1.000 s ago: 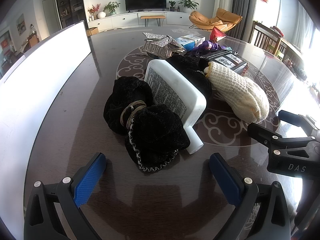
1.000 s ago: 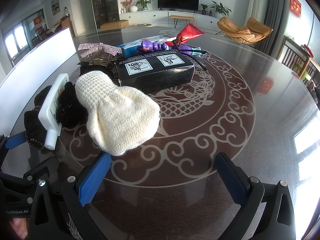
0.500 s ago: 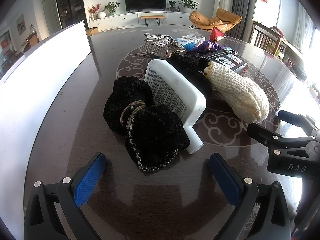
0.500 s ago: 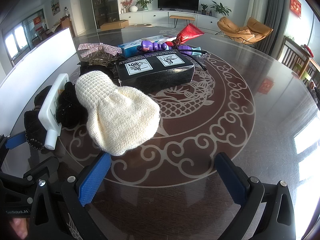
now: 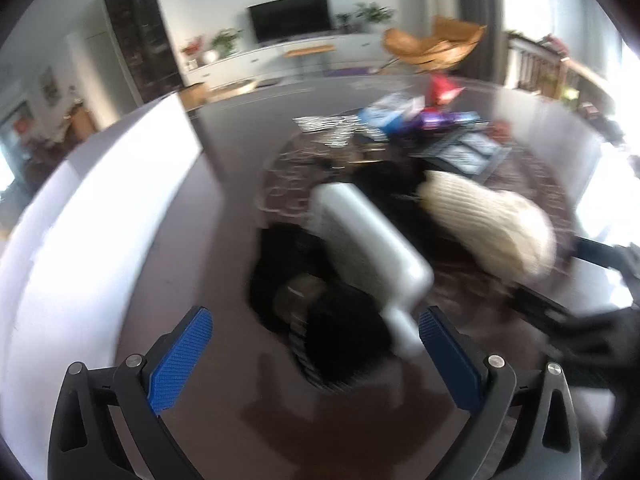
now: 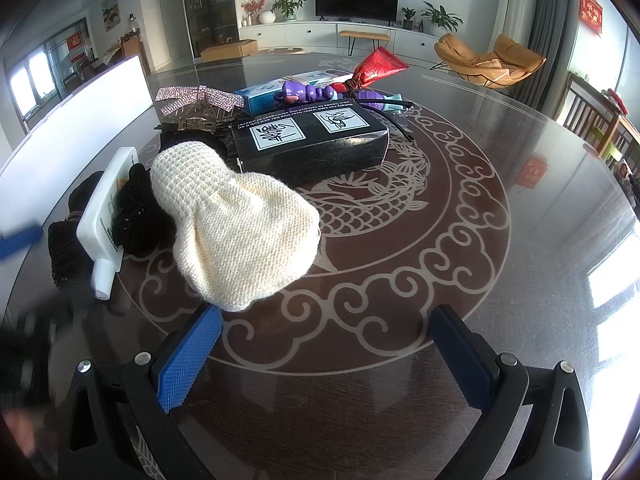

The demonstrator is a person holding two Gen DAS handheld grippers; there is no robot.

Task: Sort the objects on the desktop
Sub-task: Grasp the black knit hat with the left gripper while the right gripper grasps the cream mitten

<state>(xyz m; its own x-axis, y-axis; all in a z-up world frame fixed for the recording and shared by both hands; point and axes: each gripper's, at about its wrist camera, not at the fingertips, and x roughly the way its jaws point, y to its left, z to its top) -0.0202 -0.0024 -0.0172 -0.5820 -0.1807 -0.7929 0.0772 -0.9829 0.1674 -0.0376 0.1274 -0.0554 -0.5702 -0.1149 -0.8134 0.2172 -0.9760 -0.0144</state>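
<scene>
Sorting is judged barely begun: hat [image 6: 236,236], bottle [image 5: 372,248] and box [image 6: 312,140] remain piled mid-table; both grippers [image 5: 316,344] [image 6: 326,344] are held spread, empty.

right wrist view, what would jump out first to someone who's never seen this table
The cream knitted hat draws the eye first, lying near the front of the dark glass table with the pale dragon pattern, just ahead of the open right gripper. Behind it sits a black rectangular box with two white labels. To its left, a flat white plastic bottle leans among black fuzzy fabric.
</scene>
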